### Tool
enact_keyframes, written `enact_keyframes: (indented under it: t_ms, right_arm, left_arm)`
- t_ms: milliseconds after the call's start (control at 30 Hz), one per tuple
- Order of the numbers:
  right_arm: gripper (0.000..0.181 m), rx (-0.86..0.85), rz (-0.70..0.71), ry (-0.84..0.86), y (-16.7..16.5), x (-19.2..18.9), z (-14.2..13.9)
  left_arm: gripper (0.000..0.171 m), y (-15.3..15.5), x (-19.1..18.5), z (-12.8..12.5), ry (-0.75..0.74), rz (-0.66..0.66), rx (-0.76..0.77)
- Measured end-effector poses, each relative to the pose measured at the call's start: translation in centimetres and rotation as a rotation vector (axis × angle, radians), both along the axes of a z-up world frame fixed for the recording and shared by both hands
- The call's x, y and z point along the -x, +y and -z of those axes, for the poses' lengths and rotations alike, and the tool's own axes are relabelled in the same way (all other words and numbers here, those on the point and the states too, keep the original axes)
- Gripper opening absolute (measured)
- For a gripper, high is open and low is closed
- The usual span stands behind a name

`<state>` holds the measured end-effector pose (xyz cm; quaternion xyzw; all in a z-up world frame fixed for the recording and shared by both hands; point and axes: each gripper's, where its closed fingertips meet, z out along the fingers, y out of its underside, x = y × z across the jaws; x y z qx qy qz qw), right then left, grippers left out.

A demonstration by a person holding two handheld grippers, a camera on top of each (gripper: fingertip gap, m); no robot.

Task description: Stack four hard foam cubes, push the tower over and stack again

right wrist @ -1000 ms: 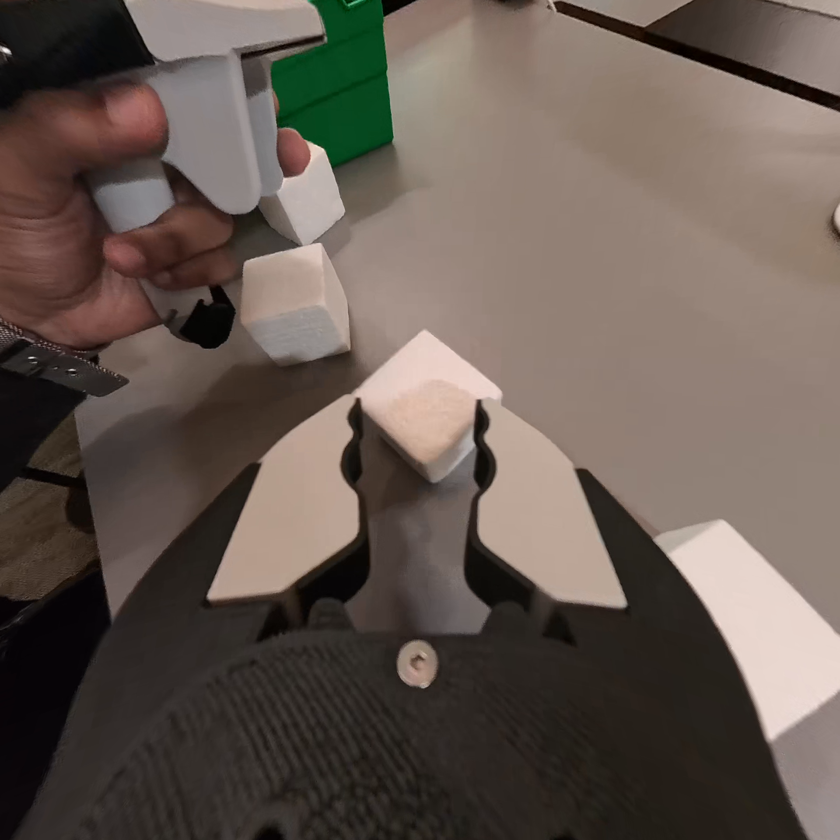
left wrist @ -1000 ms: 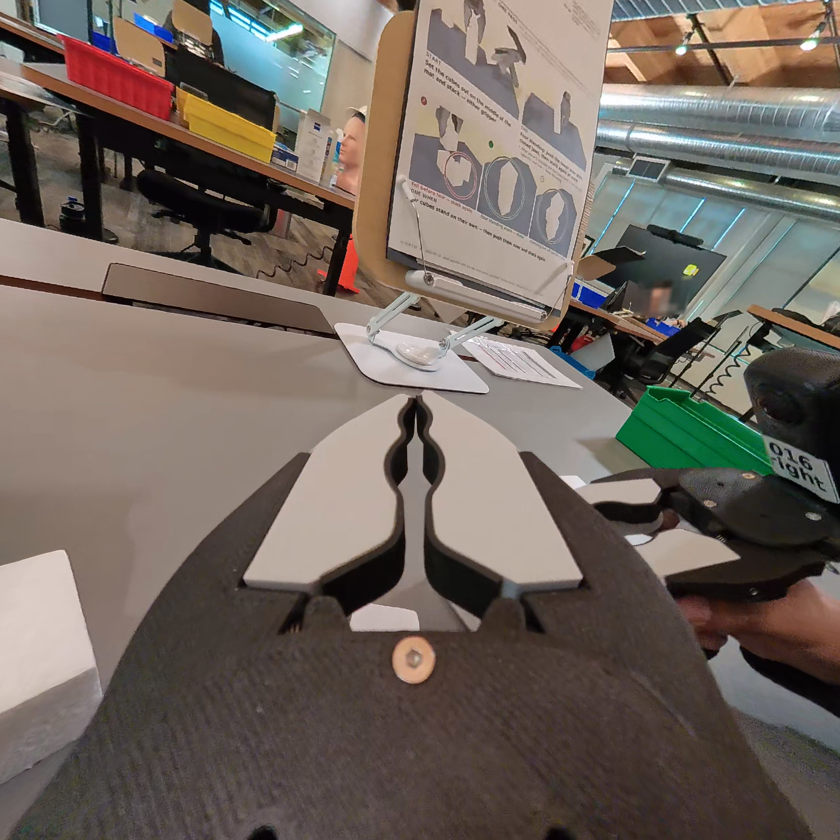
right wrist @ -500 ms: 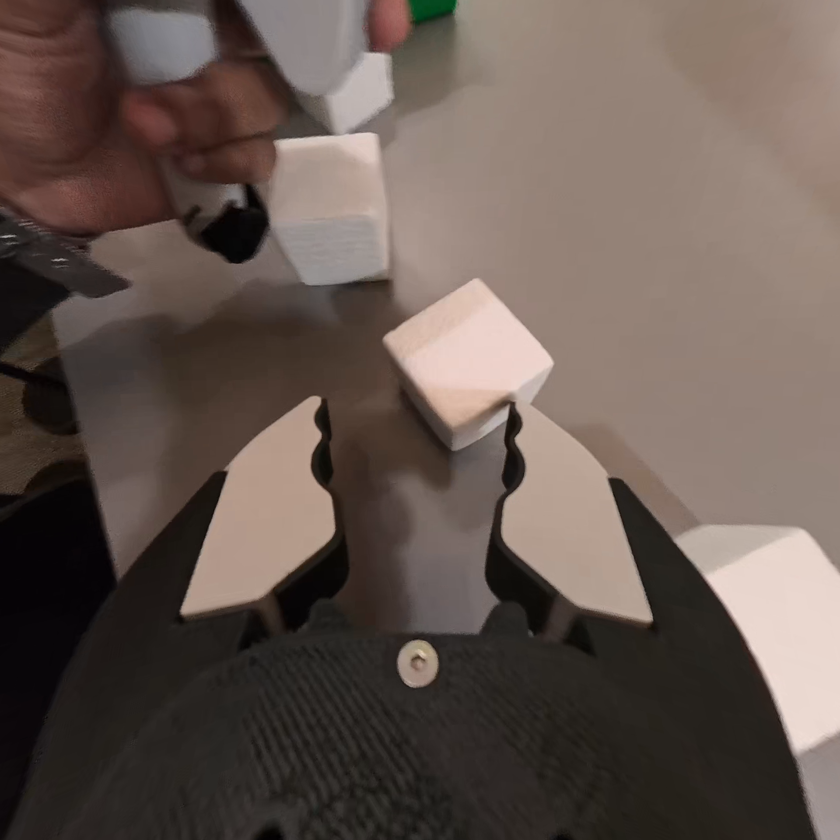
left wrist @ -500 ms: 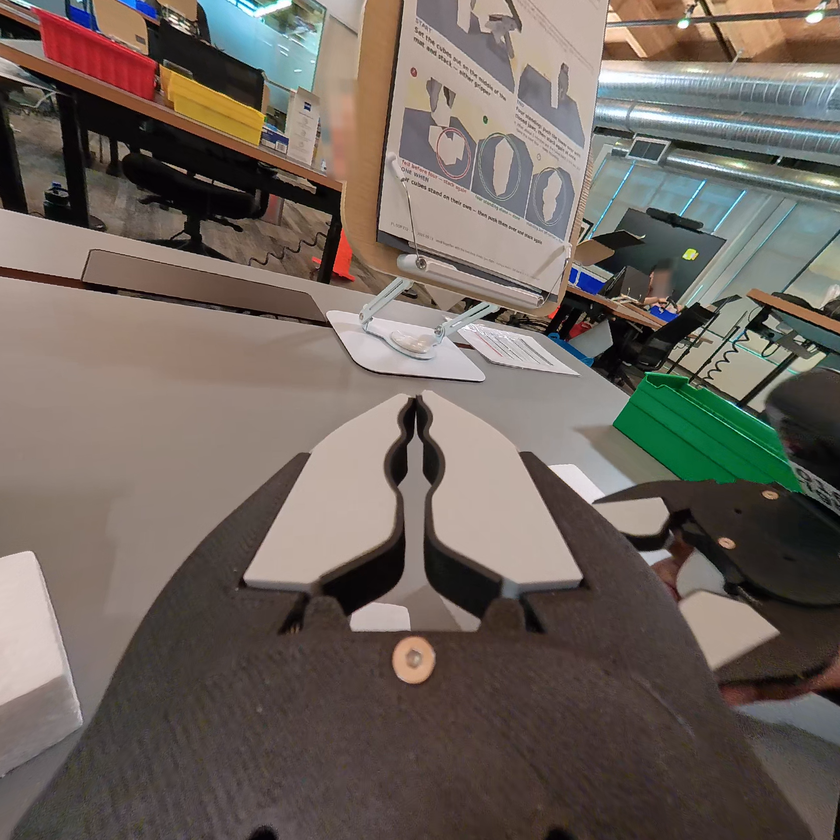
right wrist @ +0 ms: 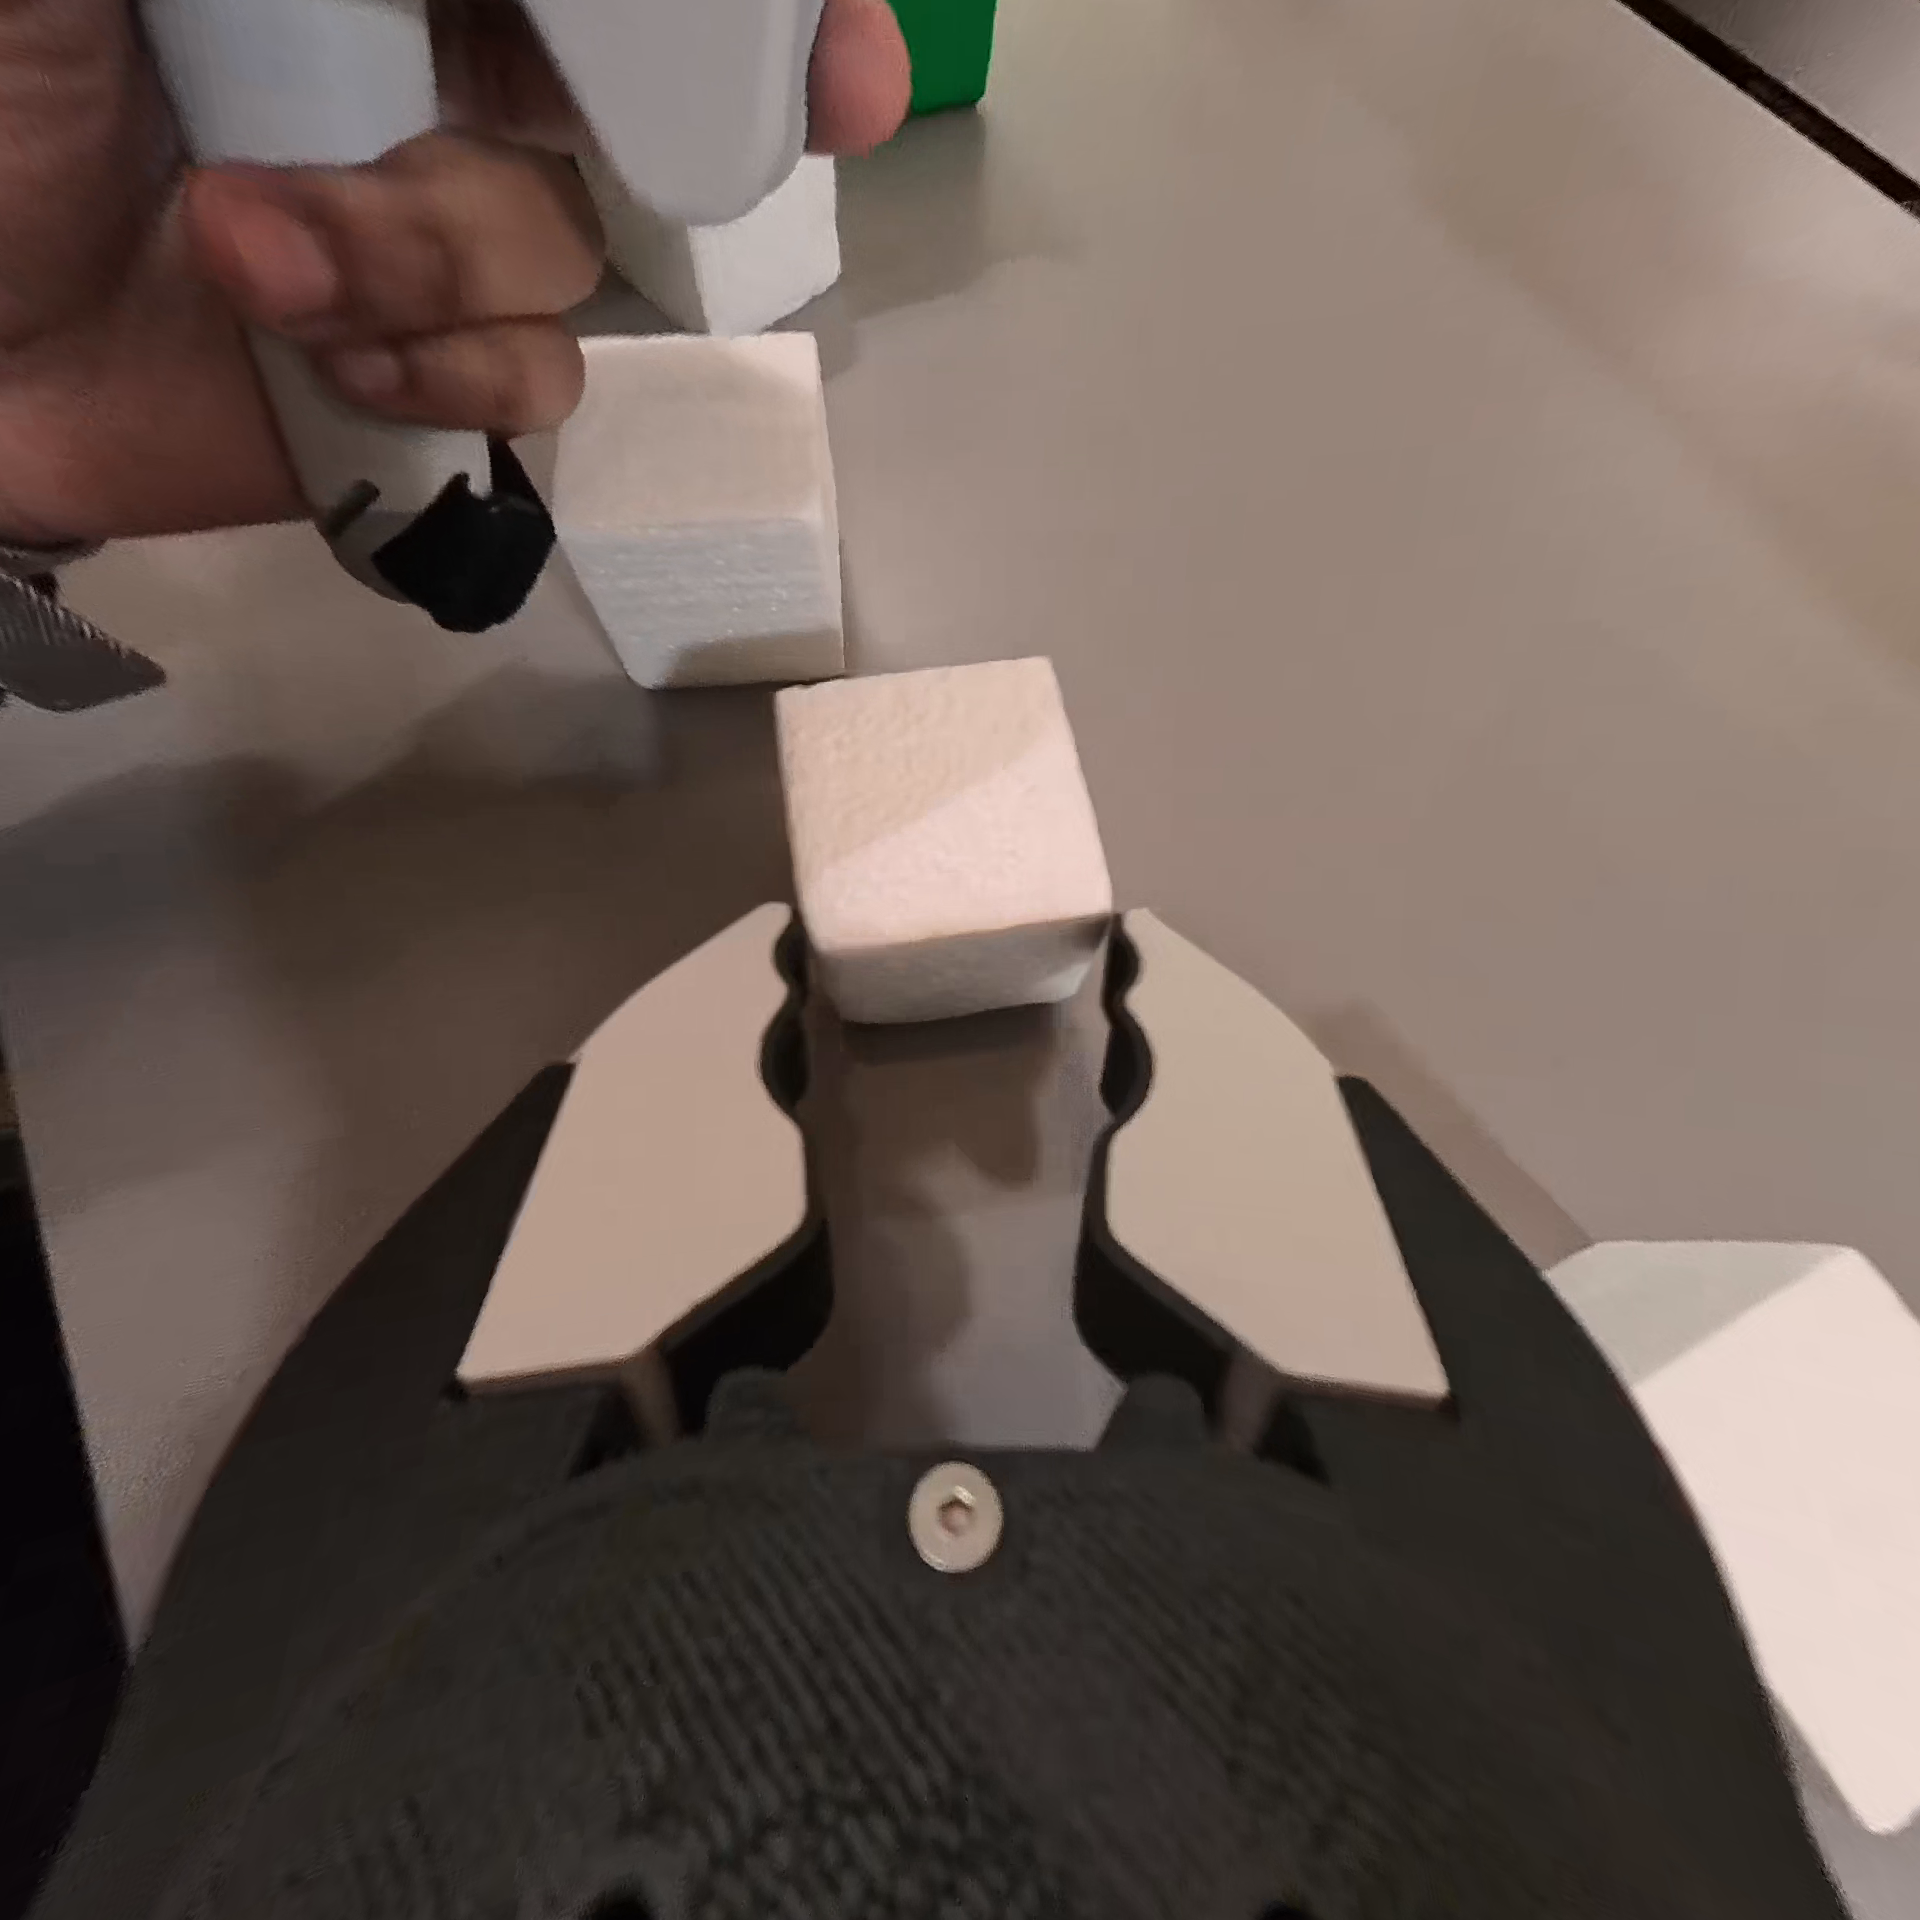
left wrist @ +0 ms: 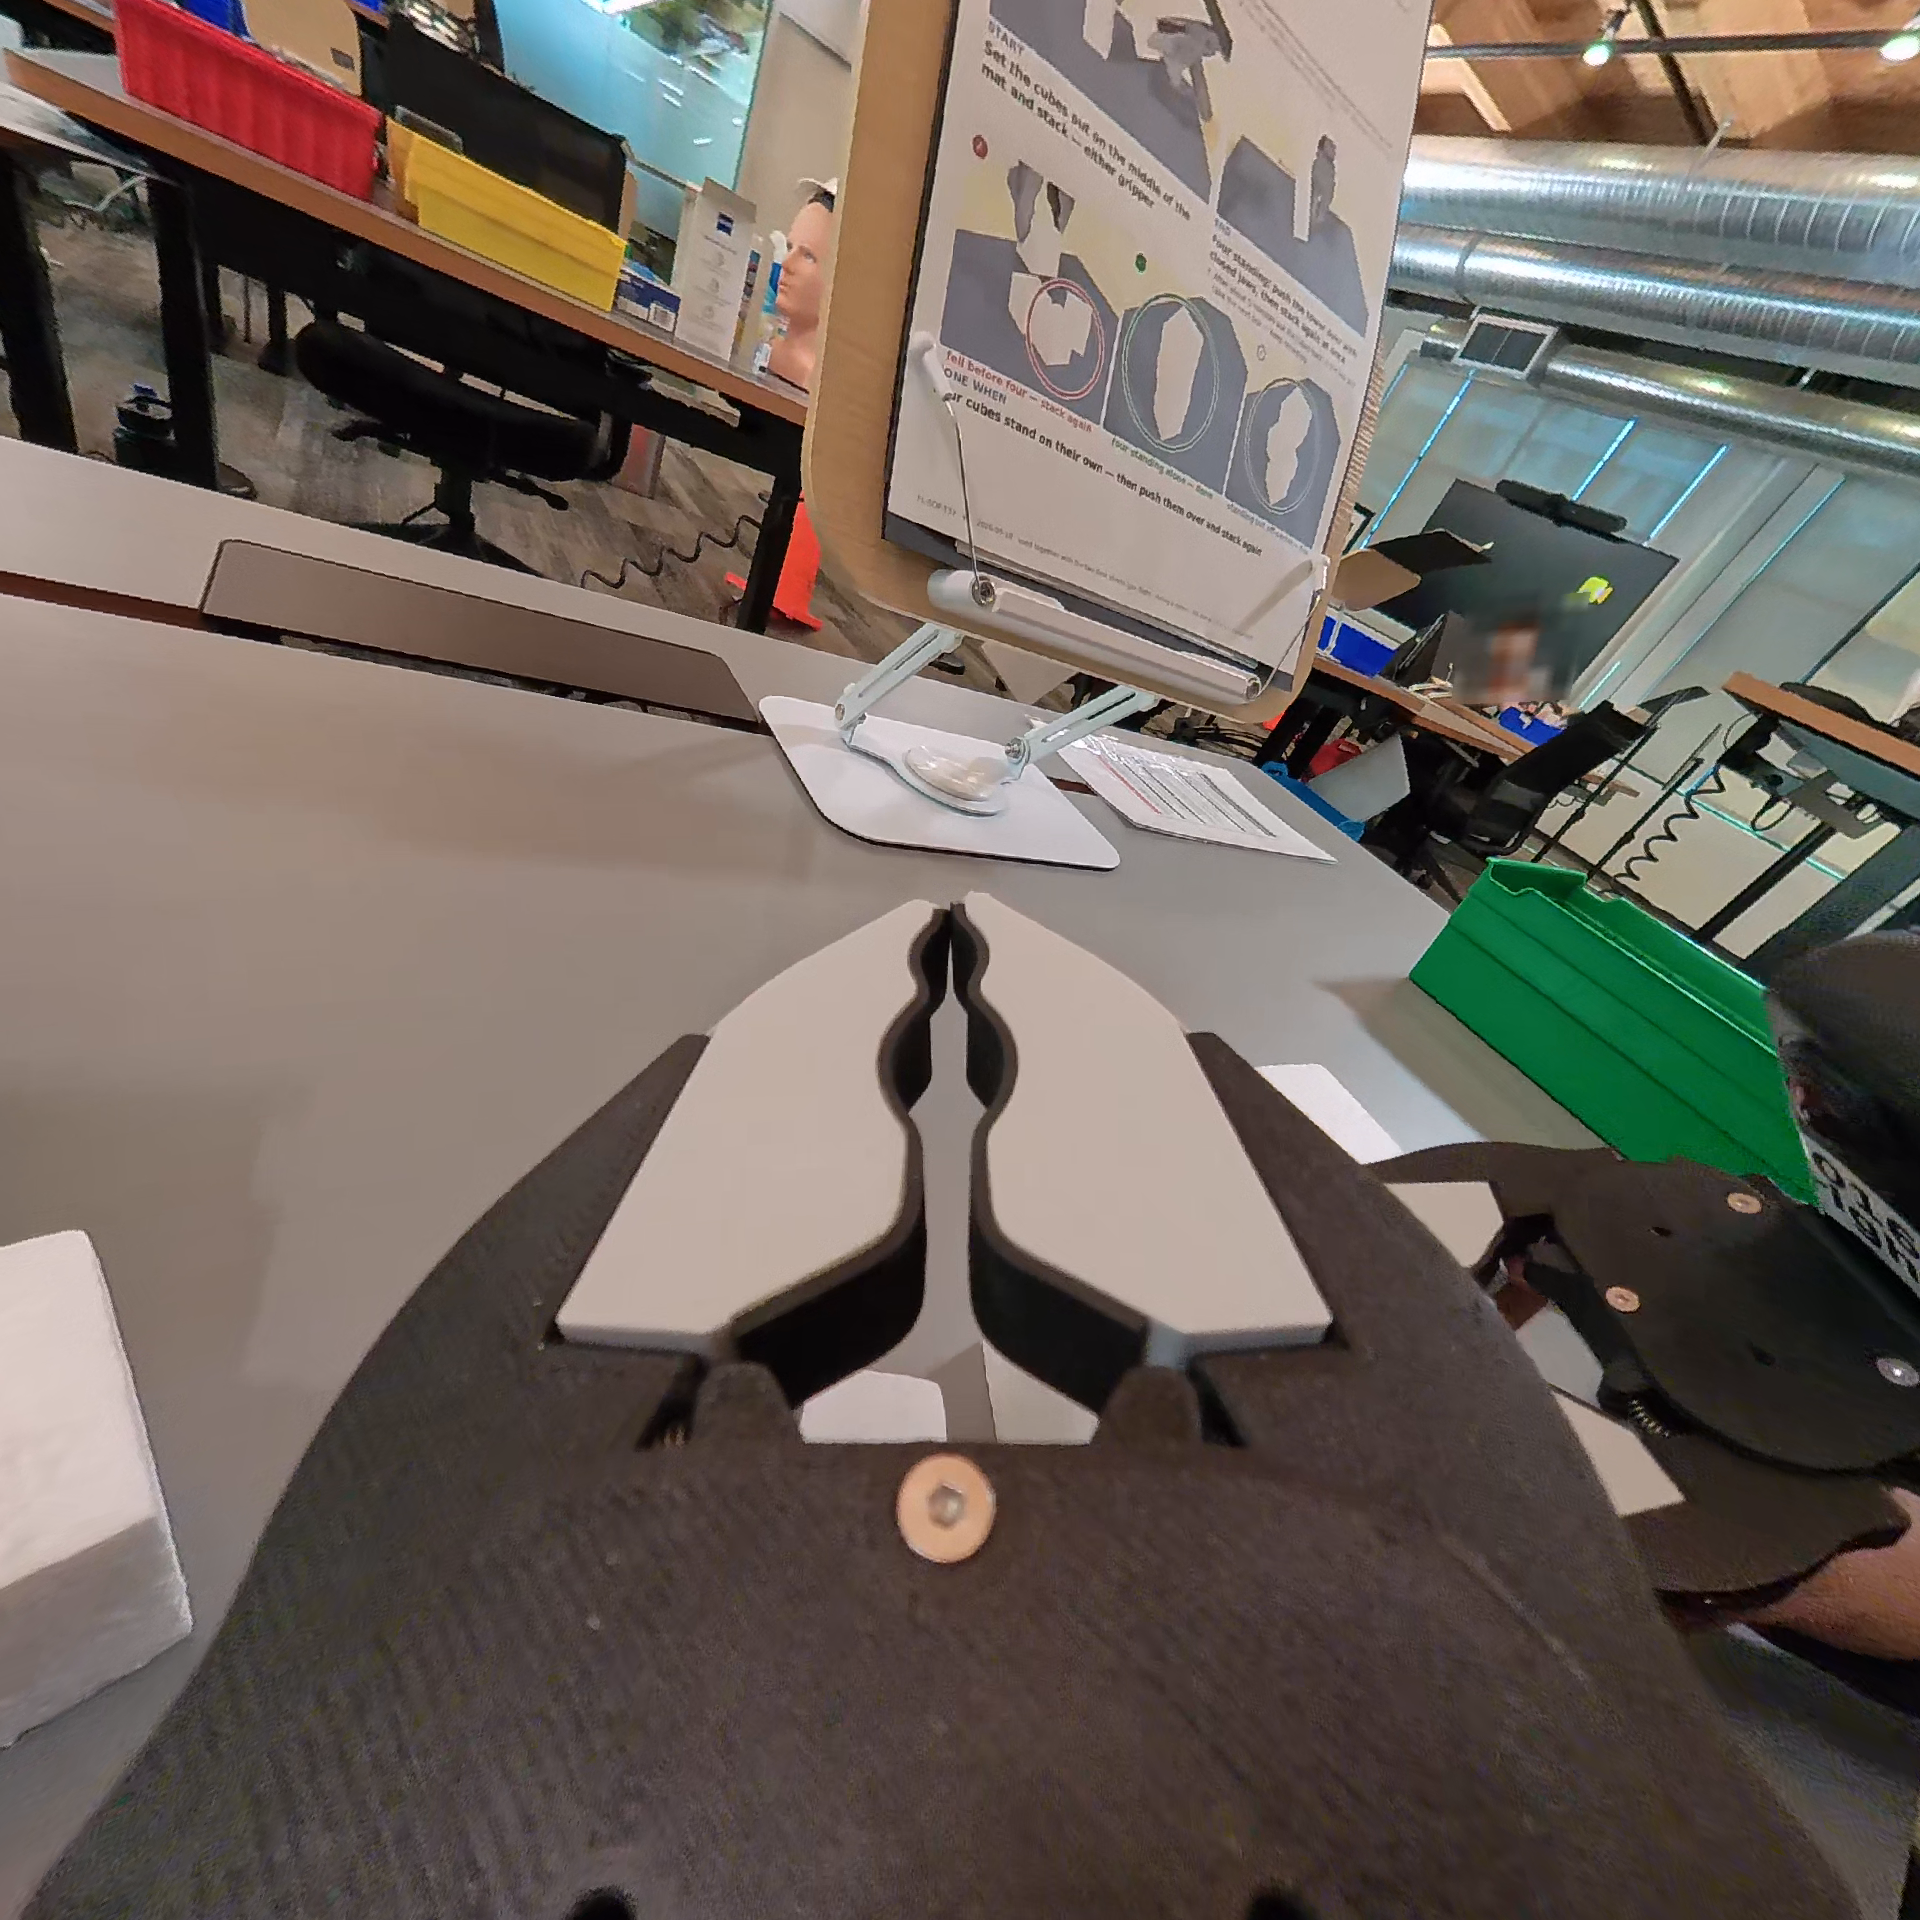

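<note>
My right gripper (right wrist: 954, 930) is open, low over the grey table (right wrist: 1351, 520). Its two fingertips flank the near face of a white foam cube (right wrist: 935, 821) that rests on the table, with little or no gap on either side. A second white cube (right wrist: 707, 509) stands just beyond it, and a third (right wrist: 769, 249) sits behind that. A hand (right wrist: 312, 312) holds the left gripper's white handle above those cubes. My left gripper (left wrist: 952, 916) is shut and empty, held above the table. The right gripper's body (left wrist: 1714, 1309) shows at its right.
Another white cube (right wrist: 1766, 1507) lies at the right gripper's right side, and one (left wrist: 62, 1455) at the left gripper's left. A green bin (left wrist: 1600, 1018) stands at the table's right. A document stand (left wrist: 1122, 312) with a printed sheet stands farther back. The tips of one gripper are about 15 cm away from the tips of the other.
The right gripper opened wide off the cube, then narrowed again around its near face. The cube now lies square to the fingers. The left gripper stayed shut.
</note>
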<state>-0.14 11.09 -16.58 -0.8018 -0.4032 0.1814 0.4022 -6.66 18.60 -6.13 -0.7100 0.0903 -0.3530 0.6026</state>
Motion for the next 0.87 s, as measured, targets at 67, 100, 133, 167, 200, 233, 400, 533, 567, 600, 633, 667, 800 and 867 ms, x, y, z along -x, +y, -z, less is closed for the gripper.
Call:
enact_keyframes:
  t_ms: [67, 100, 133, 167, 200, 233, 400, 533, 567, 600, 633, 667, 800, 867]
  right_arm:
    - [0.054, -0.032, -0.036, -0.008, -0.3, 0.1, -0.3]
    - [0.054, -0.046, -0.043, 0.001, -0.3, 0.1, -0.8]
    - [0.054, -0.061, -0.052, 0.016, -0.4, 0.1, -1.4]
    - [0.055, -0.082, -0.065, 0.037, -0.4, 0.0, -2.4]
    - [0.054, -0.111, -0.069, 0.058, -0.3, -0.3, -3.6]
    - [0.054, -0.148, -0.072, 0.074, 0.0, -0.9, -4.9]
    - [0.054, -0.329, -0.022, 0.008, 4.1, -8.6, -10.2]
    - [0.054, -0.174, -0.102, 0.161, 4.3, -13.5, -10.2]
    - [0.054, -0.143, -0.125, 0.207, 4.0, -14.3, -10.1]
    - [0.054, -0.120, -0.146, 0.230, 3.8, -14.9, -9.9]
    - [0.054, -0.105, -0.158, 0.230, 3.7, -15.5, -9.4]
    - [0.054, -0.093, -0.169, 0.213, 3.7, -15.9, -8.9]
    - [0.054, -0.035, -0.224, 0.100, 3.2, -15.9, -6.9]
    - [0.054, -0.031, -0.235, 0.038, 3.2, -15.7, -6.1]
  left_arm:
    - [0.000, 0.0, 0.0, 0.0, 0.006, -0.001, 0.000]
    - [0.000, 0.0, 0.0, 0.1, 0.006, -0.001, 0.000]
    - [0.000, 0.0, 0.0, 0.0, 0.005, -0.002, 0.000]
    - [0.000, 0.0, 0.0, 0.0, 0.004, -0.002, 0.000]
    - [0.000, 0.0, 0.1, 0.0, 0.004, -0.002, 0.000]
    - [0.000, 0.0, 0.1, 0.0, 0.006, -0.003, -0.001]
    - [0.000, 0.0, -0.1, 0.0, 0.023, -0.001, -0.007]
    - [0.000, -0.1, -0.6, 0.2, 0.019, 0.014, 0.000]
    - [0.000, -0.1, -0.7, 0.2, 0.021, 0.017, 0.001]
    - [0.000, -0.2, -0.8, 0.2, 0.023, 0.019, 0.000]
    - [0.000, -0.2, -0.8, 0.2, 0.027, 0.020, 0.000]
    - [0.000, -0.2, -0.9, 0.2, 0.030, 0.021, -0.001]
    - [0.000, -0.2, -1.1, 0.4, 0.034, 0.027, 0.002]
    - [0.000, -0.2, -1.2, 0.5, 0.029, 0.032, 0.007]
